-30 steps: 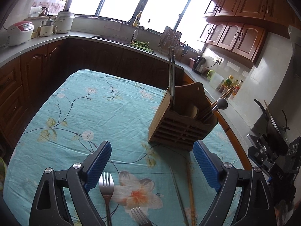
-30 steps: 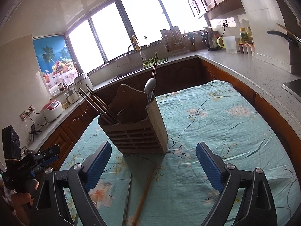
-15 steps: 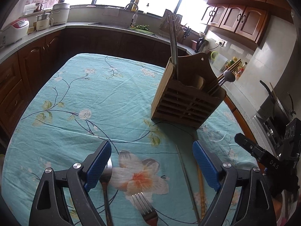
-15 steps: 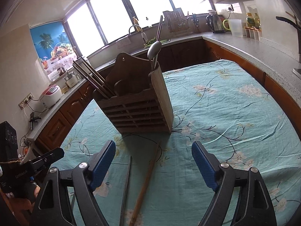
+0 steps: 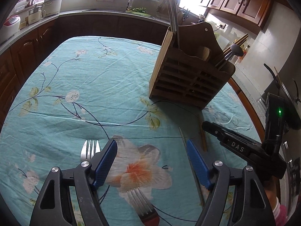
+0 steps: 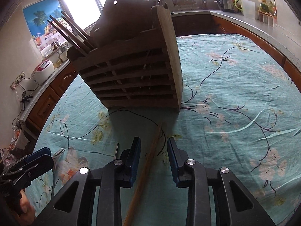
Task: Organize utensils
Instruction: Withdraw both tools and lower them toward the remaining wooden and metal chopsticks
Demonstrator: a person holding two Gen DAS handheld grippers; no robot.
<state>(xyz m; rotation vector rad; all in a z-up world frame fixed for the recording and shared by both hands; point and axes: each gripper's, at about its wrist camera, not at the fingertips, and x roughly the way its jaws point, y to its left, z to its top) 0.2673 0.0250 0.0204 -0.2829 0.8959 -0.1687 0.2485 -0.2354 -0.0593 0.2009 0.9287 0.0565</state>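
A slatted wooden utensil holder (image 5: 190, 75) stands on the teal floral tablecloth (image 5: 94, 94), with chopsticks and a spoon in it; it also shows in the right wrist view (image 6: 135, 71). My left gripper (image 5: 152, 150) is open low over the cloth, with a red-handled fork (image 5: 143, 207) between its fingers and a second fork (image 5: 89, 149) by its left finger. A metal chopstick (image 5: 193, 171) lies by its right finger. My right gripper (image 6: 153, 150) is partly closed, its fingers apart on either side of a wooden chopstick (image 6: 148, 162) that lies on the cloth.
Kitchen counters with a rice cooker (image 5: 11, 22), sink and kettle (image 6: 225, 1) ring the table. The right gripper's body (image 5: 244, 148) sits close to the left gripper's right side. The table edge runs along the right (image 6: 272, 52).
Both grippers have dropped lower and moved forward toward the holder. The right gripper's fingers have narrowed around the wooden chopstick. The left gripper has narrowed a little.
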